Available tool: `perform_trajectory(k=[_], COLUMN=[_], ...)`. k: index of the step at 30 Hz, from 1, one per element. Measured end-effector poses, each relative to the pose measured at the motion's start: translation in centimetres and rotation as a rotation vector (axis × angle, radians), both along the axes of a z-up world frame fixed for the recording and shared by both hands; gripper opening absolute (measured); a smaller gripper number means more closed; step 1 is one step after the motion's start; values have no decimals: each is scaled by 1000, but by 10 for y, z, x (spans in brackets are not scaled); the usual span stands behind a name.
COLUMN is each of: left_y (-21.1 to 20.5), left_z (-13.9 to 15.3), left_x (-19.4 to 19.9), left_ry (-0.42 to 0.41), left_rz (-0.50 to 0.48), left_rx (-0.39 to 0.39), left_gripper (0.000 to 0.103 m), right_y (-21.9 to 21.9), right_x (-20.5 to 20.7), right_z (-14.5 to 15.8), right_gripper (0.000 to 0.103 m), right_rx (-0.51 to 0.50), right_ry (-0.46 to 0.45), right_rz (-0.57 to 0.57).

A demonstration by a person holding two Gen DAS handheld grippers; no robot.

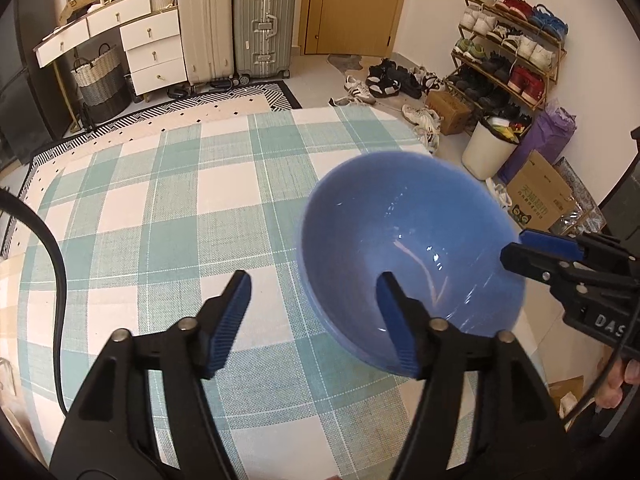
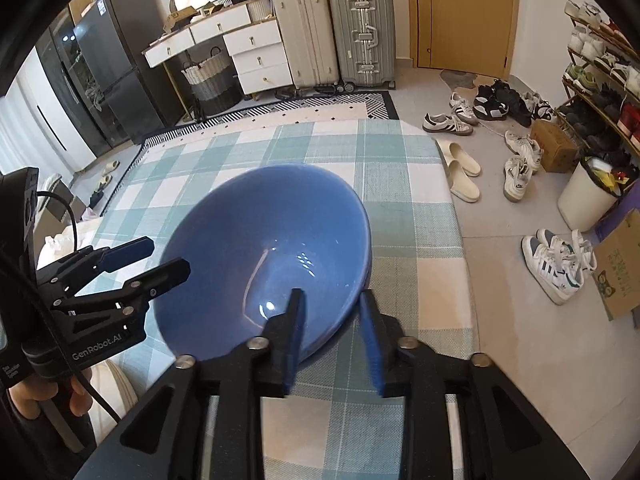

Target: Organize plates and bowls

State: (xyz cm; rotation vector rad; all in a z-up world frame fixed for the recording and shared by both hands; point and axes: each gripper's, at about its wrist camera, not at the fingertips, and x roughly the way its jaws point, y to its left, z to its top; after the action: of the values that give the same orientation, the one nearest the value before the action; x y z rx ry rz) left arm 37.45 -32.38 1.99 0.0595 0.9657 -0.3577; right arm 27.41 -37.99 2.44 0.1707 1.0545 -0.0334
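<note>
Bowls sit stacked on the checked table; I judge release underway. Left gripper gapes, right gripper straddles the rim unclamped; next, withdraw both.

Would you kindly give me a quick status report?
Both grippers open: left gripper, right gripper astride the rim. Blue bowl on checked tablecloth. Nothing in the way.
</note>
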Motion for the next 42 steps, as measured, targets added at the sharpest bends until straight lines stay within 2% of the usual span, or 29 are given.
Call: perform_trajectory(k=[1,2,5,7,13,21,23,32,42], left_y=[1,3,5,7,11,24,27,31,29], left_z=[1,2,5,6,12,24,27,40,43], left_x=[-2,0,0,0,-11,-21,-23,-32,-33], left_ry=[-1,-2,-3,-7,-48,-71,-84,-122,-122], left_rz=[-1,-3,-8,-13,-41,-32,-27,-30,-32], left_rx=[-4,-9,-21,-25,-10,-37,-46,-42,-41], left_gripper=[69,74,75,76,79,86,101,101,101], right_y=[0,0,2,3,7,14,14,9,5], right_x=[-1,-3,-7,-10,-16,-21,-22,-24,-22], right_z=[3,6,13,18,25,26,26,25,20], right_gripper=[46,49,55,70,84,89,90,93,94], right_rx=[4,6,6,14,8,-3,-2,4,17], right_ry=[-11,-22,-40,-61,-90,-111,-115,-129,-130], right_rz=[0,1,4,8,16,34,30,12,3])
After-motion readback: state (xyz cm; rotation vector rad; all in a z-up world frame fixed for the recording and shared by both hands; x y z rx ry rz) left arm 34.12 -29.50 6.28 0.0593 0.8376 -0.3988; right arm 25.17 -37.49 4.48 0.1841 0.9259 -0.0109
